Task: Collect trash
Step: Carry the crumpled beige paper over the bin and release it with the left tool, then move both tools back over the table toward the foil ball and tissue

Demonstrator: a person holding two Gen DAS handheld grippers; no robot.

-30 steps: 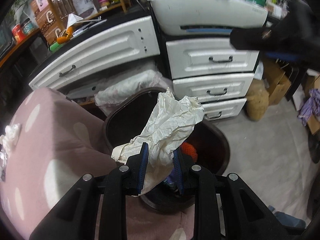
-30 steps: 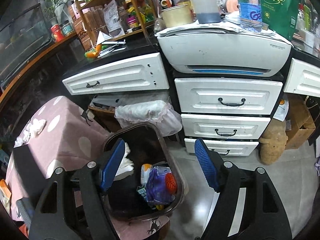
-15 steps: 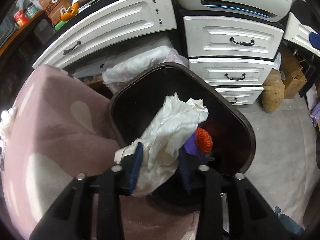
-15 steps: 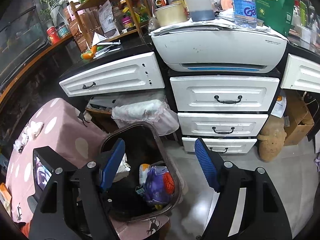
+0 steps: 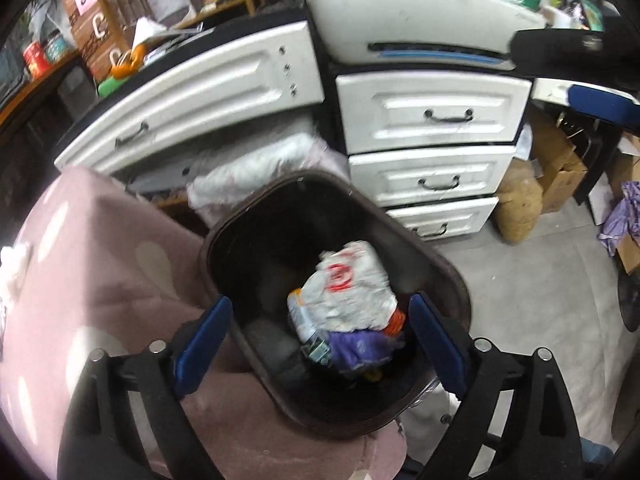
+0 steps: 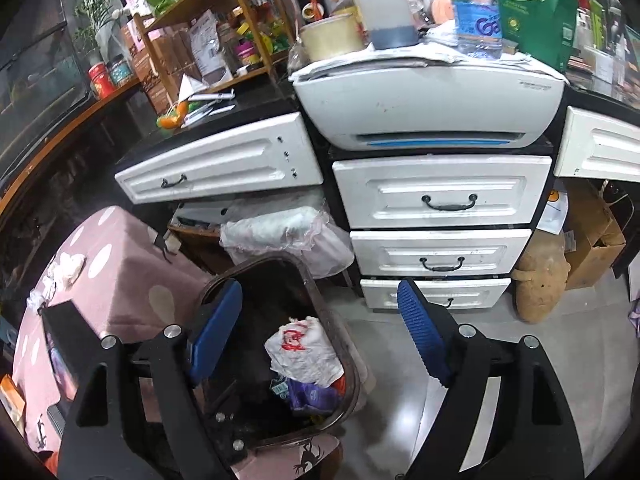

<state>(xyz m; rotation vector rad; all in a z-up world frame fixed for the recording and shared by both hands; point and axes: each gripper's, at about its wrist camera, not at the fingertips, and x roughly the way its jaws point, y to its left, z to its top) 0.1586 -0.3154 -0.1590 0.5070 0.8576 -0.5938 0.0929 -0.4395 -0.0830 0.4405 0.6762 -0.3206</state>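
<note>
A dark brown trash bin [image 5: 448, 276] [image 6: 304, 272] stands beside a pink spotted tablecloth. In it a crumpled white wrapper with red print [image 5: 348, 292] [image 6: 304, 348] lies on purple and orange rubbish. My left gripper [image 5: 320, 336] hangs over the bin, its jaws opening wide, and nothing is between its blue pads. My right gripper [image 6: 320, 328] is also above the bin, jaws opening, with nothing in its grasp. More white crumpled tissue [image 6: 68, 268] lies on the tablecloth at the left.
White drawers [image 6: 440, 196] and a white printer [image 6: 428, 104] stand behind the bin, with a filled white plastic bag [image 6: 280, 232] under the desk. Cardboard boxes [image 6: 592, 236] and a brown sack [image 6: 540, 280] sit on the grey floor at the right. The pink tablecloth [image 5: 92, 272] borders the bin.
The left gripper opened and let go of the crumpled white wrapper, which fell into the bin. The right gripper's jaws widened slightly.
</note>
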